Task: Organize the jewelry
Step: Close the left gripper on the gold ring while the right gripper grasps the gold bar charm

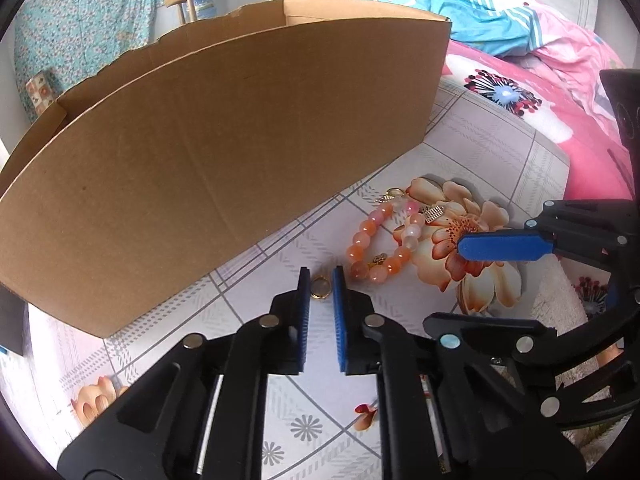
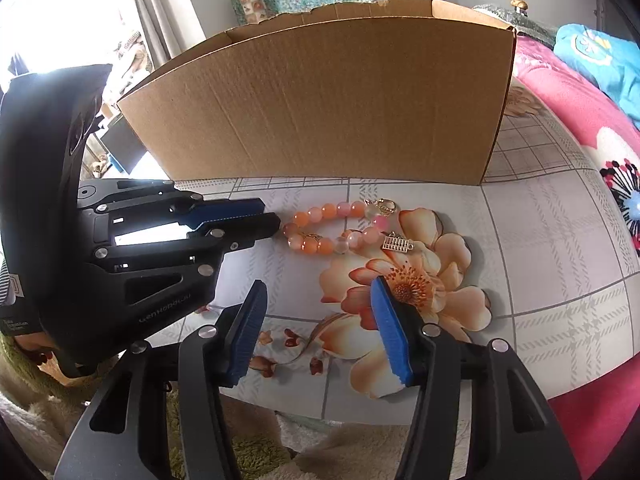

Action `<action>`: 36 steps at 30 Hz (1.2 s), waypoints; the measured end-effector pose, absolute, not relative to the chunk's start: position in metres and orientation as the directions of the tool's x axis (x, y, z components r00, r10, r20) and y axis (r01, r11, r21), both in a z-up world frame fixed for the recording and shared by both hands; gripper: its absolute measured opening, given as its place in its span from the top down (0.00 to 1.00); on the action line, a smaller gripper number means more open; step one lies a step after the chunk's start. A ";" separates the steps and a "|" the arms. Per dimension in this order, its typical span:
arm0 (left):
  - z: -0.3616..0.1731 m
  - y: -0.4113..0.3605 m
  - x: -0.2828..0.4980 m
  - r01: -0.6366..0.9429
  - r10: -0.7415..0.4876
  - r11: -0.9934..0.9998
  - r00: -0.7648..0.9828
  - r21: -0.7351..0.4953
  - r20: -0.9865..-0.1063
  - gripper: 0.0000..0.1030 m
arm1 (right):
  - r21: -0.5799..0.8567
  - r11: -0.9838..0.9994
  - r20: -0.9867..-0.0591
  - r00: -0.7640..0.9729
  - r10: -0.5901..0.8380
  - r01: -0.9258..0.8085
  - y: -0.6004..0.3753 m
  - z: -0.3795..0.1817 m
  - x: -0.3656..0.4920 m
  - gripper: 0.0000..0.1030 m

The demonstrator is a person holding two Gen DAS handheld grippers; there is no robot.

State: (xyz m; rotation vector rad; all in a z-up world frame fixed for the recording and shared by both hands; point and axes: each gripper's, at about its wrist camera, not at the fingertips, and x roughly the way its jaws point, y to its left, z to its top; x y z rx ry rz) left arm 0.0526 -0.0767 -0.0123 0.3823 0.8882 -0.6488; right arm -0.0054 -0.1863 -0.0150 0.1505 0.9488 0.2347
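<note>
My left jaws [image 1: 321, 280] pinch the ring [image 1: 321, 289]; right jaws [image 2: 320, 292] half-open, empty, near bracelet [image 2: 332, 226]. Next: lift ring into box [image 1: 224, 152].

surface: floral checked cloth [image 2: 540, 248] | on it: 1 cardboard box [image 2: 320, 100] at back; 1 orange bead bracelet [image 2: 332, 226] with gold charms; 1 gold ring [image 1: 321, 288] just beside bracelet
</note>
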 end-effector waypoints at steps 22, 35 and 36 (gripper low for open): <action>-0.012 -0.071 0.054 0.654 -0.366 0.756 0.458 0.028 -0.810 0.91 | 0.065 0.986 -0.818 0.558 0.141 -0.154 -0.217 -0.013 0.029 0.74; -0.012 -0.068 0.056 0.652 -0.378 0.758 0.452 0.010 -0.808 0.91 | 0.137 0.977 -0.815 0.543 0.205 -0.163 -0.220 -0.014 0.030 0.97; -0.012 -0.068 0.055 0.653 -0.378 0.757 0.452 0.011 -0.808 0.91 | 0.143 0.977 -0.814 0.542 0.208 -0.161 -0.221 -0.014 0.030 0.97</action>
